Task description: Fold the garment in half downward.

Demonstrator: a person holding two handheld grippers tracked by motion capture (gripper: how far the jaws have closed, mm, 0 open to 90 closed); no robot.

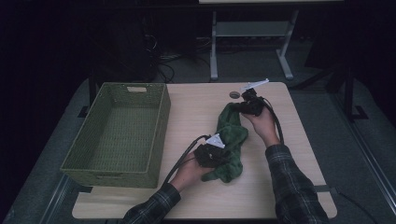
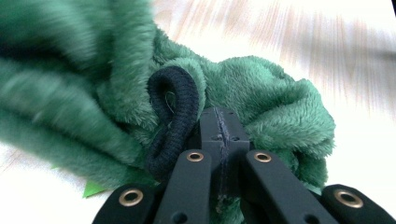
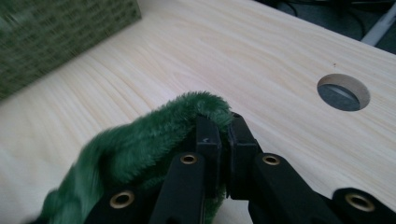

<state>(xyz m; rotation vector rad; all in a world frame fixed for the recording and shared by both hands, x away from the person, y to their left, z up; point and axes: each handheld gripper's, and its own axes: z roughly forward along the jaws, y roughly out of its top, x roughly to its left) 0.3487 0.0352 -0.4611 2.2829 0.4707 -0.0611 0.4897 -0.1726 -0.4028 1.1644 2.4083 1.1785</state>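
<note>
Fleece, deep green and plush, lies bunched in a long heap on the pale wooden counter [image 1: 275,186], just beside the woven green basket [image 1: 116,135] and apart from its wall. That green fleece garment [image 1: 229,140] runs from the near side of the basket's long wall toward the far end, where a round cable hole [image 1: 234,94] sits in the counter beyond it.

The left gripper [image 2: 223,126] is at the end of the garment nearer the person, its fingers pressed fully together on a fold of the fleece right next to a dark ribbed cuff [image 2: 175,116] that curls up beside them. The right gripper [image 3: 220,135] is at the garment's far end, farther from the basket than the left one, and its fingers are clamped tight on the raised edge of the pile, which humps up between them. Both plaid sleeves [image 1: 294,186] reach in from the counter's near edge.
</note>
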